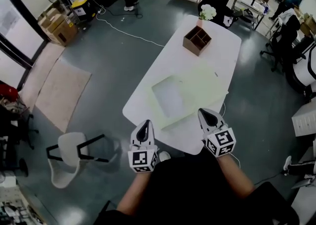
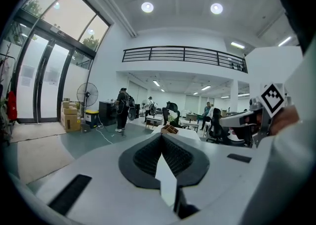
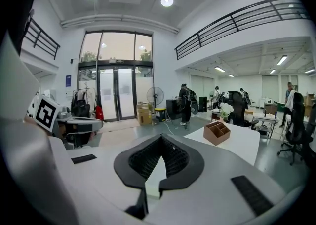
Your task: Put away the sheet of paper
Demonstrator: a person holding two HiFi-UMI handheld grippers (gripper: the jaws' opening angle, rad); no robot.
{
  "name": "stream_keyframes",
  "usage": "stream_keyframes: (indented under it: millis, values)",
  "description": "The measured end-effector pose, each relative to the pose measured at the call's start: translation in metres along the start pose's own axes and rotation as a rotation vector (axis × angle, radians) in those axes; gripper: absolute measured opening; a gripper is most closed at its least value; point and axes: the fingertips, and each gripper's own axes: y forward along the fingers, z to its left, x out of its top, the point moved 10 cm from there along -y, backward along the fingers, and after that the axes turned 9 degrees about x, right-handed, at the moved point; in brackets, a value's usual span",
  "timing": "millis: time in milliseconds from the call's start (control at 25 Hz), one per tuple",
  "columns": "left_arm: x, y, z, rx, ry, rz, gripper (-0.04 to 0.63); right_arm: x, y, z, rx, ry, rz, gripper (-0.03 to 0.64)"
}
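White on white, the sheet of paper [image 1: 197, 88] lies faint-edged on the near half of the rounded bench [image 1: 224, 46], with a wooden organiser [image 1: 197, 40] at the far end and open grey floor all round. The left gripper [image 1: 144, 130] and right gripper [image 1: 211, 118] hang by the near edge. Left gripper view: jaws clenched, empty. Right gripper view: jaws clenched on nothing.

head: high, steeply down | gripper views: level, all share table [image 1: 217, 56]
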Motion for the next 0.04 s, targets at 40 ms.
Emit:
stream_keyframes:
  millis: [40]
  values:
    - [-0.0013,0.0002,-0.0021,0.003,-0.004,0.005,0.003,0.0,0.0003,-0.003,0.001,0.0,0.002,-0.002]
